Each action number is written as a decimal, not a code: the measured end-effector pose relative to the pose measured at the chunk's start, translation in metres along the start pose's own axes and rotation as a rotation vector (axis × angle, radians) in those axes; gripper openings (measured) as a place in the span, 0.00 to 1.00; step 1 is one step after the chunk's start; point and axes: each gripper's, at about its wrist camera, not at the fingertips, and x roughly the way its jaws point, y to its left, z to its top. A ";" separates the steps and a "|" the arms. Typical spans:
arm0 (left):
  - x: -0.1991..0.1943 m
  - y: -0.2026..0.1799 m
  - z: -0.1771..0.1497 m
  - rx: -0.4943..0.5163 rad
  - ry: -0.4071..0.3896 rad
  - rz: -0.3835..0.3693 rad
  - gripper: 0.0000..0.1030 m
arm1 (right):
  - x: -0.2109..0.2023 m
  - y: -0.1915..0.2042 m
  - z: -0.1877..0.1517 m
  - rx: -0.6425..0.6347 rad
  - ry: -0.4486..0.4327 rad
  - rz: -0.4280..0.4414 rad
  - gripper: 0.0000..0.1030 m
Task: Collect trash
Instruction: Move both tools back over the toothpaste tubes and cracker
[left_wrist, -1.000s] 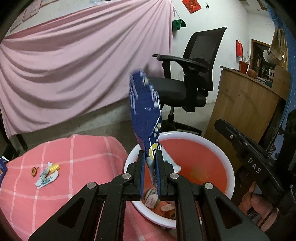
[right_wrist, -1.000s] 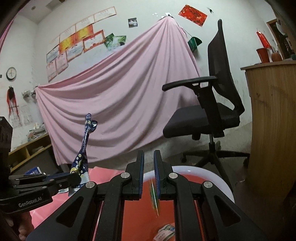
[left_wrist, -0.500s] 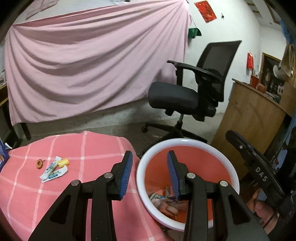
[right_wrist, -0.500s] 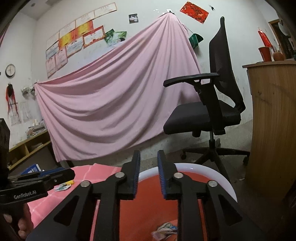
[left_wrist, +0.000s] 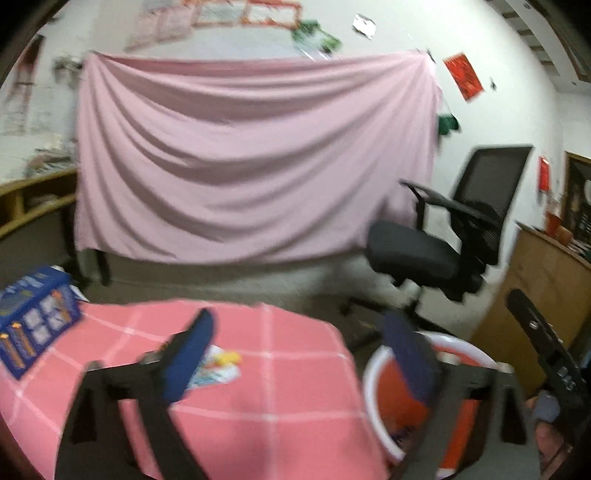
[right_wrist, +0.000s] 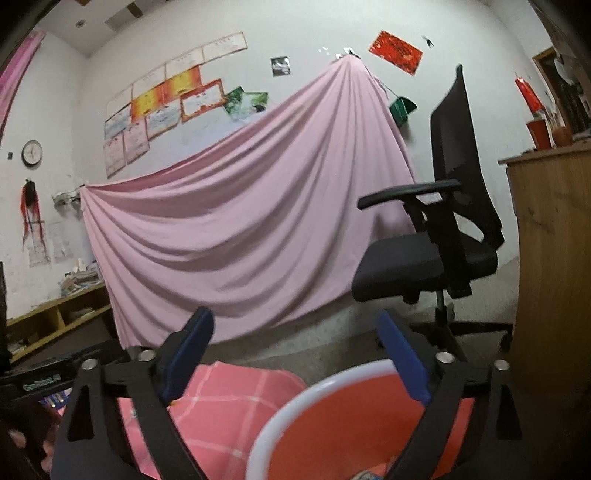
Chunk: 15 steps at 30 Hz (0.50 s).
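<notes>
left tool (left_wrist: 299, 354): released, jaws spread wide, nothing between the blue pads; over the worktop's right part
right tool (right_wrist: 295, 354): released too, jaws wide, empty; above the bin's left rim
bin (left_wrist: 373, 391): red inside, white rim, just off the worktop's right edge; scraps at the bottom, blurred
trash on worktop (left_wrist: 218, 369): flat wrappers with a yellow bit, mid-worktop, partly behind the left tool's left pad (left_wrist: 188, 356); not touched
worktop (left_wrist: 280, 406): pink checked cloth
blue box (left_wrist: 35, 317): at the worktop's far left edge
office chair (right_wrist: 436, 236): on the floor beyond the bin
note: left view motion-blurred
</notes>
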 end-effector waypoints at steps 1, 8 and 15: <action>-0.005 0.007 -0.002 -0.006 -0.039 0.022 0.98 | 0.000 0.004 0.000 0.000 -0.015 0.008 1.00; -0.031 0.058 -0.006 -0.010 -0.150 0.108 0.98 | 0.008 0.034 -0.004 -0.032 -0.061 0.059 1.00; -0.045 0.109 -0.014 -0.049 -0.173 0.180 0.98 | 0.018 0.079 -0.017 -0.145 -0.080 0.125 1.00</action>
